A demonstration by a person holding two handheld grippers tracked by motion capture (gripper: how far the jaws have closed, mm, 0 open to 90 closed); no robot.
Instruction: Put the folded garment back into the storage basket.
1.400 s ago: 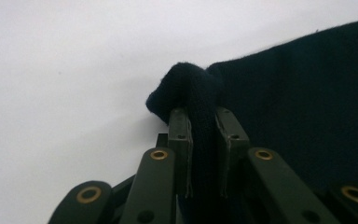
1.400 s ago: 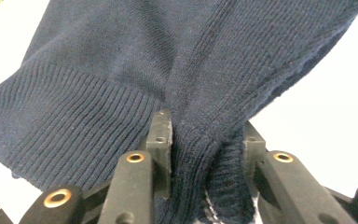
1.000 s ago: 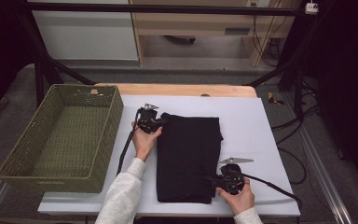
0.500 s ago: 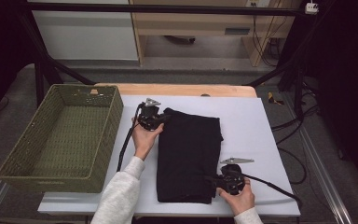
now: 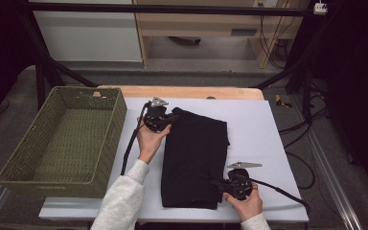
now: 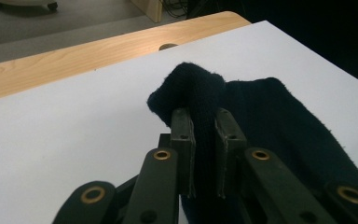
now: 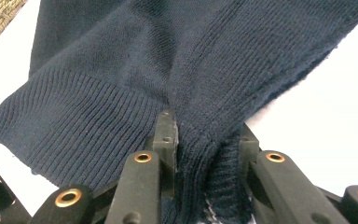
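A folded dark knit sweater [image 5: 194, 160] lies lengthwise on the white table [image 5: 254, 124]. My left gripper [image 5: 173, 116] is shut on its far left corner, and that corner is lifted off the table; in the left gripper view a fold of the sweater [image 6: 205, 93] stands pinched between the jaws of the left gripper [image 6: 205, 123]. My right gripper [image 5: 216, 184] is shut on the near right edge of the sweater, low on the table. In the right gripper view the ribbed sweater [image 7: 168, 70] bunches between the jaws of the right gripper [image 7: 207, 133].
A green woven basket [image 5: 14, 160] stands at the table's left side. A wooden strip [image 5: 187, 92] runs along the far edge. Cables [image 5: 282, 189] trail from both grippers. Bare white table lies right of the sweater.
My left gripper has risen and drawn the sweater's far left corner up with it. The right gripper and the near end have stayed in place.
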